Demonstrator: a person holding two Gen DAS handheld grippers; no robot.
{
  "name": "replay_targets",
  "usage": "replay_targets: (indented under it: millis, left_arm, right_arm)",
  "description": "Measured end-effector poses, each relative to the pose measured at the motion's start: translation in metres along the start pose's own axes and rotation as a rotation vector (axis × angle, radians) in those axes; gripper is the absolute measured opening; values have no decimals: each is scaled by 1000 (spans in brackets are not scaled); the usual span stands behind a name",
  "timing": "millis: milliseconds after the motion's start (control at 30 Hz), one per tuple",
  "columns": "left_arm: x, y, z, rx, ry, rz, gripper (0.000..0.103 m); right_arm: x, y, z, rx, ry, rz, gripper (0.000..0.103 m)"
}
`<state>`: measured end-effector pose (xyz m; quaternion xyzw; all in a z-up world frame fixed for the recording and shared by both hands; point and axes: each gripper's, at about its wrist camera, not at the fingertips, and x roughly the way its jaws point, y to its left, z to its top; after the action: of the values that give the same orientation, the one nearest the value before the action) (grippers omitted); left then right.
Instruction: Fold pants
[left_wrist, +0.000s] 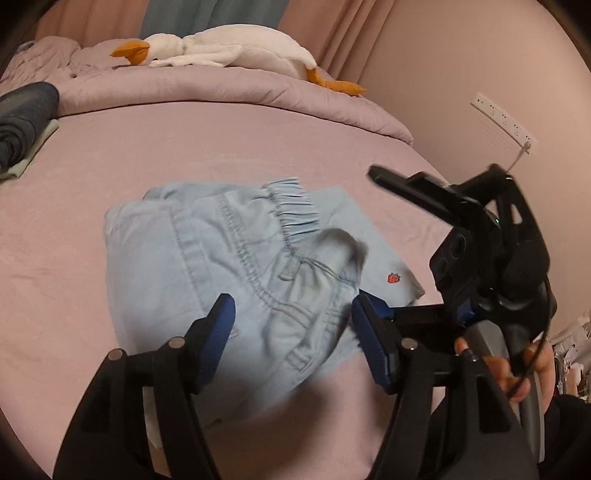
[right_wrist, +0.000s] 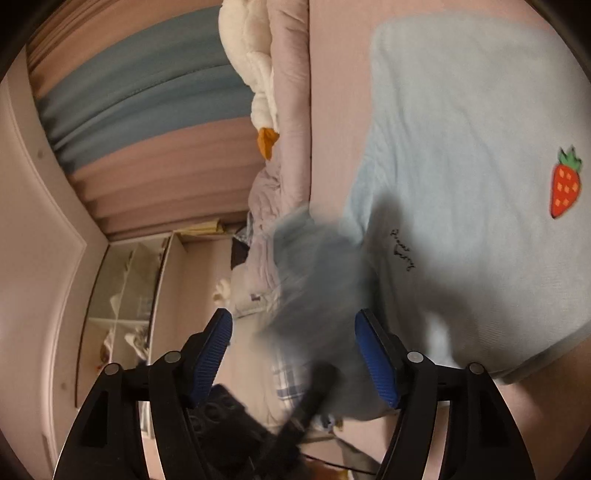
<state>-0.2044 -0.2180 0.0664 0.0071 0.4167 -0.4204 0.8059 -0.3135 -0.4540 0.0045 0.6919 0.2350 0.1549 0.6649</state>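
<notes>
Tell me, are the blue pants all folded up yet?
Nearly! The light blue pants already lie in a compact folded bundle on the pink bed, stretchy waistband on top. Right now both grippers look open: the left hand-held gripper hovers over the bundle without pinching it, and the right hand-held gripper grips nothing either, though that view is blurry. Probably left: smoothing the rumpled near edge.

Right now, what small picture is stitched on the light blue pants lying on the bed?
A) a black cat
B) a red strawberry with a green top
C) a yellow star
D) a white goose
B: the right wrist view shows a red strawberry with green leaves on the light blue pants; the left wrist view shows it as a small red patch.
</notes>
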Motion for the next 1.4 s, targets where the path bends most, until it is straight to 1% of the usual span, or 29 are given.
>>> replay_targets:
  millis: [33, 67, 100, 133, 200, 233, 267, 300, 333, 367, 400, 467, 500, 533, 600, 700, 800, 833, 900, 967, 1067, 1100, 1133, 1200, 1267, 1300, 1333, 1367, 1400]
  left_arm:
    - [-5, 2, -1, -9, -4, -8, 67]
    - [-11, 6, -3, -21, -14, -22, 68]
    - [-17, 9, -5, -31, -24, -24, 73]
    - [-24, 15, -9, -43, -35, -13, 77]
    - [-36, 30, -16, -75, -51, 7, 78]
    - [-41, 38, -20, -99, -51, 31, 80]
    - [-46, 45, -25, -122, -51, 48, 80]
    - [-49, 54, -30, -153, -49, 61, 80]
    - [-52, 62, -35, -187, -46, 71, 80]
    - [-54, 70, -40, -216, -41, 82, 80]
    - [-56, 78, -45, -249, -36, 95, 80]
    - [-59, 88, -51, -290, -31, 111, 80]
    - [-61, 92, -54, -310, -29, 119, 80]
    - [-62, 95, -56, -321, -29, 124, 80]
    - [-64, 97, -58, -330, -28, 129, 80]
    - [-64, 94, -60, -323, -27, 129, 80]
    - [-58, 91, -60, -319, -12, 123, 80]
    - [-54, 91, -60, -318, -4, 120, 80]
    - [-46, 88, -57, -310, 15, 120, 80]
    - [-42, 83, -55, -294, 24, 118, 80]
    - [-41, 79, -50, -264, 32, 125, 80]
    - [-40, 78, -46, -250, 31, 131, 80]
    - [-40, 78, -43, -240, 28, 135, 80]
    - [-39, 78, -34, -224, 23, 137, 80]
    - [-37, 78, -22, -212, 7, 131, 80]
    - [-36, 78, -16, -208, -3, 124, 80]
    - [-36, 78, -10, -206, -14, 114, 79]
    - [-34, 78, -4, -206, -24, 102, 78]
    - [-30, 79, 7, -207, -33, 83, 78]
  right_arm:
    - [8, 0, 3, -6, 0, -28, 84]
    - [13, -1, 4, -11, 9, -49, 84]
    - [13, -1, 4, -19, 19, -85, 84]
    - [16, -1, 4, -37, 20, -140, 84]
    - [22, 4, 3, -97, 30, -260, 84]
    - [25, 7, 1, -131, 34, -313, 78]
    - [27, 11, -1, -166, 34, -357, 75]
    - [32, 15, -3, -208, 37, -415, 68]
    - [37, 16, -4, -234, 38, -461, 57]
    - [42, 19, -5, -267, 36, -523, 50]
    - [45, 19, -6, -294, 22, -557, 38]
    - [51, 25, -9, -355, -6, -593, 34]
    - [51, 32, -12, -410, -24, -617, 32]
    - [51, 38, -13, -435, -32, -618, 31]
    - [49, 53, -12, -485, -53, -590, 30]
    - [25, 87, -7, -578, -164, -576, 30]
    - [-8, 99, 0, -619, -256, -596, 30]
    - [-13, 96, 3, -618, -270, -610, 30]
    - [-18, 81, 15, -582, -231, -642, 30]
    - [-21, 61, 21, -537, -215, -703, 30]
    - [-24, 22, 35, -421, -199, -747, 31]
    - [-28, 12, 39, -380, -202, -727, 31]
    - [-32, 8, 43, -356, -201, -685, 31]
    - [-40, 9, 48, -334, -190, -640, 36]
    - [-47, 16, 49, -351, -200, -644, 45]
    - [-54, 24, 47, -377, -229, -640, 56]
    - [-54, 31, 43, -398, -253, -635, 64]
    - [-60, 39, 38, -439, -285, -627, 64]
    - [-58, 47, 33, -474, -302, -630, 64]
